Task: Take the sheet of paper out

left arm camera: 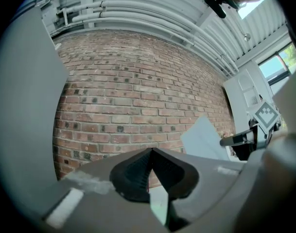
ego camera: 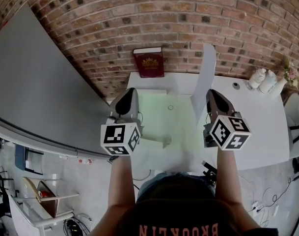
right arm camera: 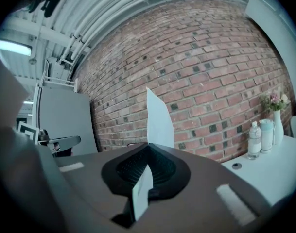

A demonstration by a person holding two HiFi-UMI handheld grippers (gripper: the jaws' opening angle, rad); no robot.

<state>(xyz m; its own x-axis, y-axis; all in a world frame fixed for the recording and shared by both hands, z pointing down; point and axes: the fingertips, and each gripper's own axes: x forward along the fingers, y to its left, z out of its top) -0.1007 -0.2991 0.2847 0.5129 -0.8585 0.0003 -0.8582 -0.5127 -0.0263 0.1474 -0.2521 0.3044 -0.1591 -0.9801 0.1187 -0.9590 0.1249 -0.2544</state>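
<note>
Readable text: orange print on the person's dark shirt (ego camera: pixel 181 215), upside down in the head view, looks like "BROOKLIN". The red book (ego camera: pixel 149 62) has a gold crest, title too small to read. Marker cubes carry black-and-white squares only.

Right gripper (right arm camera: pixel 148 147): fingers (right arm camera: pixel 133 166) pressed together on the sheet of paper (right arm camera: pixel 159 120). The white sheet stands upright out of the tips toward 12 o'clock, and a short strip runs back between the pads toward the camera. Gripper roughly level, pointing at the brick wall (ego camera: pixel 188 14), with the forearm straight behind it.

Left gripper (left arm camera: pixel 150 152): fingers (left arm camera: pixel 135 171) also closed, pinching the edge of a pale green plastic sleeve (left arm camera: pixel 159 203). Level too, aimed at the same wall, and held about even with the right gripper.

In the head view the sleeve spreads between the two grippers above the white desk (ego camera: pixel 257 127), with a fold near its 6 o'clock end. I can't tell if it touches the desk. The sheet sits at the sleeve's 1 o'clock, upright at the right fingertips, with most of it clear of the sleeve. Its lower corner can't be judged.

The book leans against the wall at 12 o'clock from the sleeve. White bottles (ego camera: pixel 262 78) and a vase of flowers (ego camera: pixel 286 77) are at 2 o'clock on the desk, well apart from the grippers. A grey panel (ego camera: pixel 36 92) is at 9 o'clock.
</note>
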